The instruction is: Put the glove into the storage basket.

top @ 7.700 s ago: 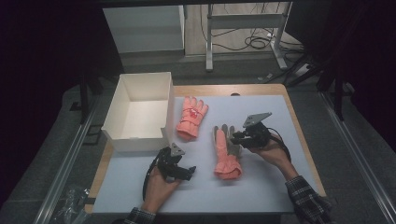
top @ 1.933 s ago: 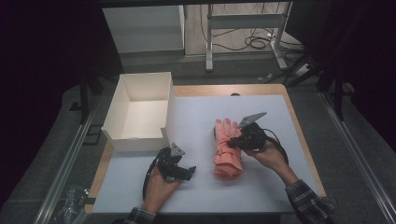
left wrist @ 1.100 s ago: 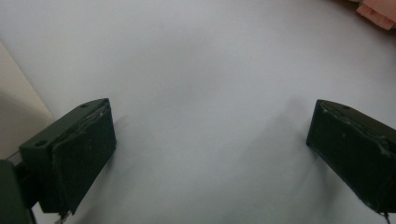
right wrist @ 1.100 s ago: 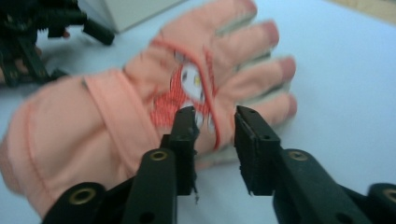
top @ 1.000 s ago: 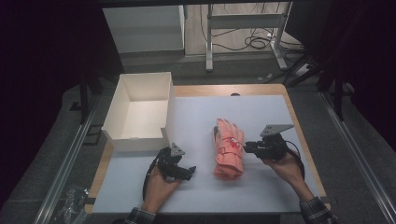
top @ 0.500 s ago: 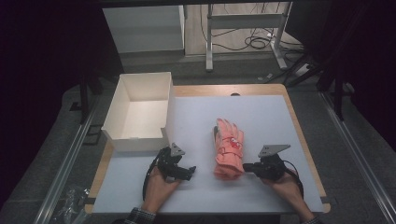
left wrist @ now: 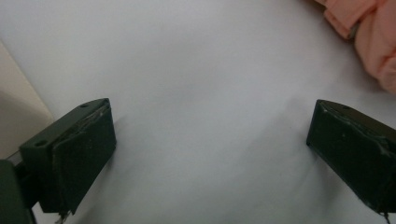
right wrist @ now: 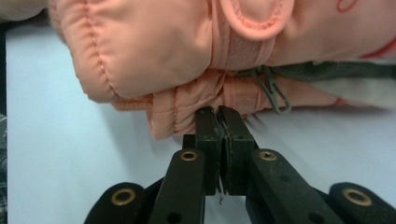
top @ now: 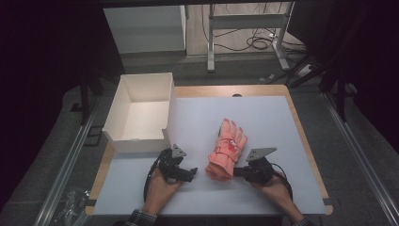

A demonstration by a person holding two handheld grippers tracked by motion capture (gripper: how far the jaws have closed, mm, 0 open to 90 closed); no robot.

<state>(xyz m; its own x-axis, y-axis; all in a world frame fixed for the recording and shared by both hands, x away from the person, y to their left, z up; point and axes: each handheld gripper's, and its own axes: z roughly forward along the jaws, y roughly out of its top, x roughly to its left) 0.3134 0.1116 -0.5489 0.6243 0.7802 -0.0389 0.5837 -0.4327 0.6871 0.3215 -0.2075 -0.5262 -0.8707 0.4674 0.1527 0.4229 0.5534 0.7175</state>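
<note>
Right of the white box (top: 141,113), on the pale mat (top: 282,122), lie the stacked pink gloves (top: 227,149), long axis running away from the person, fingers far, cuffs near. At the cuffs the right gripper (top: 239,172) has its jaws pressed together, tips against the lower cuff; whether fabric is pinched I cannot tell. Its own view shows puffy quilted cloth, stitched seams, a round loop tab and a grey clip. Near the box's front, the left gripper (top: 190,173) rests spread wide on bare mat.

Two gloves (top: 227,149) — one box (top: 141,113)
</note>
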